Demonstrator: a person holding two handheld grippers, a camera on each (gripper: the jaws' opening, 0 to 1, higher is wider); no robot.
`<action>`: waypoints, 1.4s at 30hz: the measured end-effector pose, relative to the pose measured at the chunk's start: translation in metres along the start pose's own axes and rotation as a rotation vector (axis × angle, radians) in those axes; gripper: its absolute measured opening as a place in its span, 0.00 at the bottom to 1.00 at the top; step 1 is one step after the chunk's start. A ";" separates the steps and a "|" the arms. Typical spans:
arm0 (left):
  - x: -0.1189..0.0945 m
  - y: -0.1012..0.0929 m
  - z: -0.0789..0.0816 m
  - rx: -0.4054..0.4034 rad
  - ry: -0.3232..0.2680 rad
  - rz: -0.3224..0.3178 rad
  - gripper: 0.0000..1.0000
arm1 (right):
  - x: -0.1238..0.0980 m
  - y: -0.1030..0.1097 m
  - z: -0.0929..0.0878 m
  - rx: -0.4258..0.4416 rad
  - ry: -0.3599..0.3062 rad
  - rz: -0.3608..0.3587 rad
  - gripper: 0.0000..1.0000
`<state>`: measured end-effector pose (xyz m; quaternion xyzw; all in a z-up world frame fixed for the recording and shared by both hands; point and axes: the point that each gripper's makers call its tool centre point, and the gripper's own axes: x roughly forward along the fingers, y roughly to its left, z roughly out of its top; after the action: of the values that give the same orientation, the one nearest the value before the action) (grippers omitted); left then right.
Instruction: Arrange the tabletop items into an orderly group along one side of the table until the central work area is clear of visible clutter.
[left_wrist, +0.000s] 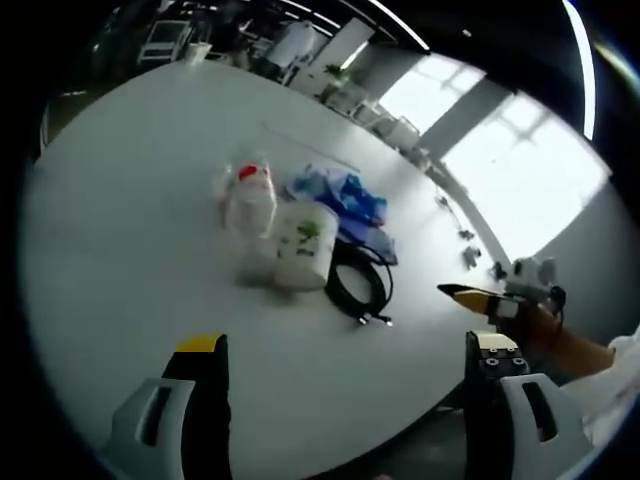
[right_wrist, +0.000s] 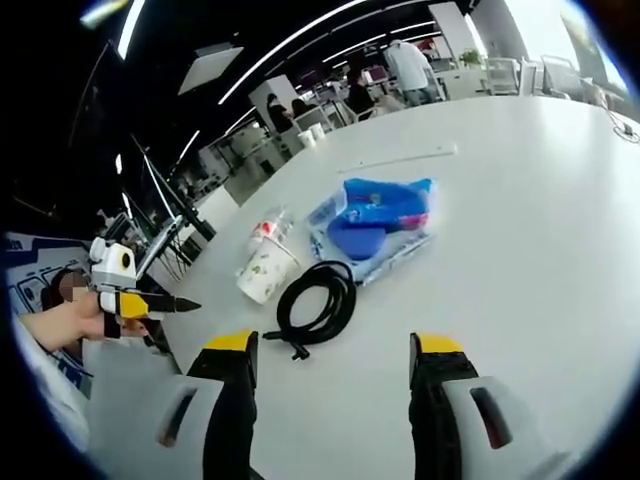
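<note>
Since both tongs, left gripper (left_wrist: 345, 370) and right gripper (right_wrist: 335, 360), hang open and empty | coiled black cable (right_wrist: 318, 300) near white table (right_wrist: 540, 230) edge | risk: snagging tips paper cup (right_wrist: 264, 270), clear plastic bottle (left_wrist: 249, 200).

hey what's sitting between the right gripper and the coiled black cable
Nothing: in the right gripper view, only bare white table lies between the open right gripper and the black cable.

Open office: white tabletop (right_wrist: 520, 240), large bright windows (left_wrist: 500, 150), linear ceiling lights (right_wrist: 300, 40), distant desks (left_wrist: 170, 40)
</note>
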<state>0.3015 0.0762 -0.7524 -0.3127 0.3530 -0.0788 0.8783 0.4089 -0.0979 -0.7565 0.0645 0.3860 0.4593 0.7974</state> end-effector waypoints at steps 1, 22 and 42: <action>0.001 -0.001 -0.001 0.000 0.003 -0.001 0.95 | 0.000 0.000 0.000 0.002 0.000 0.001 0.59; 0.025 -0.019 -0.004 -0.049 0.003 -0.019 0.93 | 0.018 -0.005 0.007 0.023 0.020 0.043 0.59; 0.054 -0.025 0.004 -0.167 -0.067 0.028 0.86 | 0.042 -0.001 0.019 0.040 0.026 0.086 0.57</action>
<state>0.3460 0.0393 -0.7658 -0.3822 0.3333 -0.0265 0.8615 0.4344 -0.0605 -0.7669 0.0910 0.4023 0.4864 0.7703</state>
